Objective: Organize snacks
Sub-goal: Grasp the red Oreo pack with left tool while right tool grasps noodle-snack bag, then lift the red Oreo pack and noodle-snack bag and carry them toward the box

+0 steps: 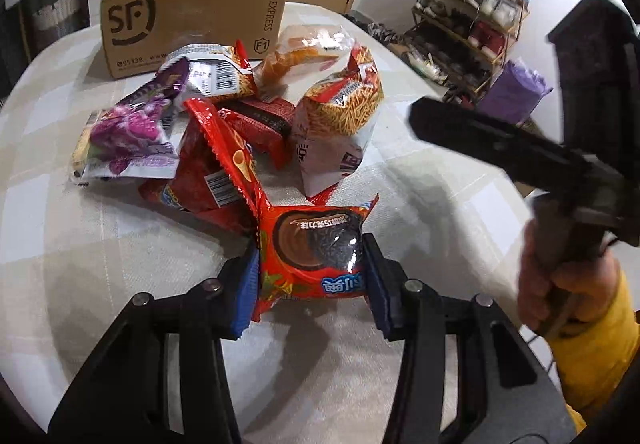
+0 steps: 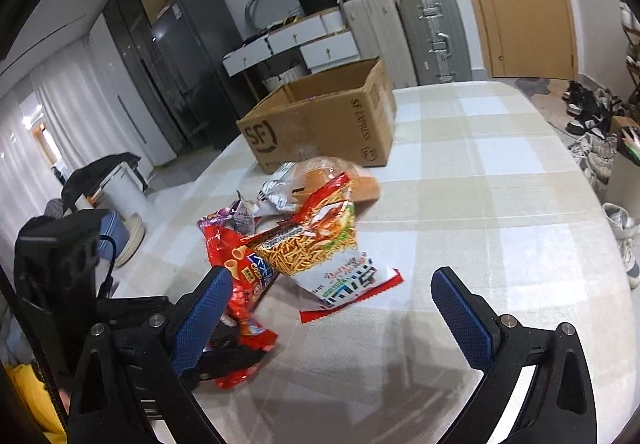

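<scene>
Now pinching the red cookie packet (image 1: 314,256) between left gripper (image 1: 312,284) pads. Right gripper (image 2: 332,308) wide open, empty, over the checked tablecloth (image 2: 480,204).

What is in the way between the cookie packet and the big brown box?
The left gripper is clamped on the red cookie packet. Between it and the cardboard box lies the pile of other snacks, including a red cone-snack bag and a purple packet. Lifted above them, its way looks clear.
</scene>
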`<state>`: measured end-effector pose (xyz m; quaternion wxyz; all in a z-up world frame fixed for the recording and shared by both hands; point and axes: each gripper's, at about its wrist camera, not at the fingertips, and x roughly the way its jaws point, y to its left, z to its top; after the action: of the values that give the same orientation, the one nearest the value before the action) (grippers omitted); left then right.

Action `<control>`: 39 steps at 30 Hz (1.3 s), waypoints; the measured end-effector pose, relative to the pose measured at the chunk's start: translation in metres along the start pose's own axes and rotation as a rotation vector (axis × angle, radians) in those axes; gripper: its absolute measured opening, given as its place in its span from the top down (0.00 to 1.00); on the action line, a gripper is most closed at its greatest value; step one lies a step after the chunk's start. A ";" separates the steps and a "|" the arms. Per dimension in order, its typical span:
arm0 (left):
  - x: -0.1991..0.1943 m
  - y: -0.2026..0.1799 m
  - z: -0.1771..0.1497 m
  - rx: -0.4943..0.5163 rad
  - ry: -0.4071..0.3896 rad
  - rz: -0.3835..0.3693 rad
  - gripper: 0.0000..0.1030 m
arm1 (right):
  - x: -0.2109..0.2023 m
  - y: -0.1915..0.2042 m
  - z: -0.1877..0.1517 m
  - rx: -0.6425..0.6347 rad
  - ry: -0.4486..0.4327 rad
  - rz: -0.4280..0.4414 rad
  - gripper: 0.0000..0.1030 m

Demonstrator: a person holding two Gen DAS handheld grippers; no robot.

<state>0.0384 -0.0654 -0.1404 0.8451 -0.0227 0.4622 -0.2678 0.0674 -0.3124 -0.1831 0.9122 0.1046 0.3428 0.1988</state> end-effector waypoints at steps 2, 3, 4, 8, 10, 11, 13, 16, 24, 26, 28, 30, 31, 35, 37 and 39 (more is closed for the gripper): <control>-0.007 0.006 -0.004 -0.009 -0.014 -0.016 0.58 | 0.010 0.003 0.002 -0.027 0.023 -0.005 0.07; -0.011 0.008 -0.005 -0.014 -0.022 -0.021 0.58 | 0.015 0.004 0.004 -0.040 0.035 -0.008 0.08; -0.017 0.012 -0.006 -0.021 -0.033 -0.026 0.58 | 0.021 0.005 0.005 -0.050 0.051 -0.007 0.11; -0.034 0.021 -0.011 -0.040 -0.060 -0.061 0.58 | 0.041 0.005 0.009 -0.062 0.099 -0.009 0.18; -0.041 0.026 -0.015 -0.055 -0.069 -0.082 0.58 | 0.049 0.006 0.012 -0.060 0.109 -0.007 0.19; -0.043 0.028 -0.015 -0.060 -0.070 -0.092 0.58 | 0.052 0.006 0.012 -0.059 0.115 0.001 0.23; -0.049 0.032 -0.016 -0.070 -0.076 -0.103 0.58 | 0.059 0.009 0.012 -0.068 0.132 -0.015 0.30; -0.056 0.037 -0.017 -0.077 -0.084 -0.110 0.58 | 0.060 0.012 0.012 -0.076 0.135 -0.030 0.39; -0.071 0.035 -0.026 -0.074 -0.084 -0.136 0.58 | 0.046 0.006 0.005 0.000 0.098 -0.003 0.52; -0.071 0.037 -0.028 -0.073 -0.073 -0.127 0.58 | 0.041 0.006 0.004 0.015 0.089 0.012 0.53; -0.068 0.040 -0.032 -0.079 -0.056 -0.127 0.58 | 0.037 0.006 0.002 0.032 0.079 0.024 0.53; -0.066 0.044 -0.036 -0.083 -0.028 -0.119 0.57 | 0.032 0.005 0.001 0.056 0.075 0.042 0.53; -0.065 0.044 -0.038 -0.080 -0.014 -0.112 0.57 | 0.031 0.004 0.000 0.067 0.079 0.053 0.54; -0.058 0.051 -0.045 -0.077 0.047 -0.069 0.57 | 0.029 0.000 -0.006 0.113 0.105 0.072 0.54; -0.057 0.054 -0.050 -0.071 0.065 -0.047 0.57 | 0.027 0.000 -0.009 0.128 0.109 0.083 0.54; -0.057 0.055 -0.053 -0.066 0.079 -0.022 0.55 | 0.024 -0.001 -0.011 0.137 0.113 0.087 0.54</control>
<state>-0.0039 0.0200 -0.1423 0.8220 -0.0448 0.5035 -0.2623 0.0771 -0.3025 -0.2058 0.8726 0.1703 0.4016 0.2197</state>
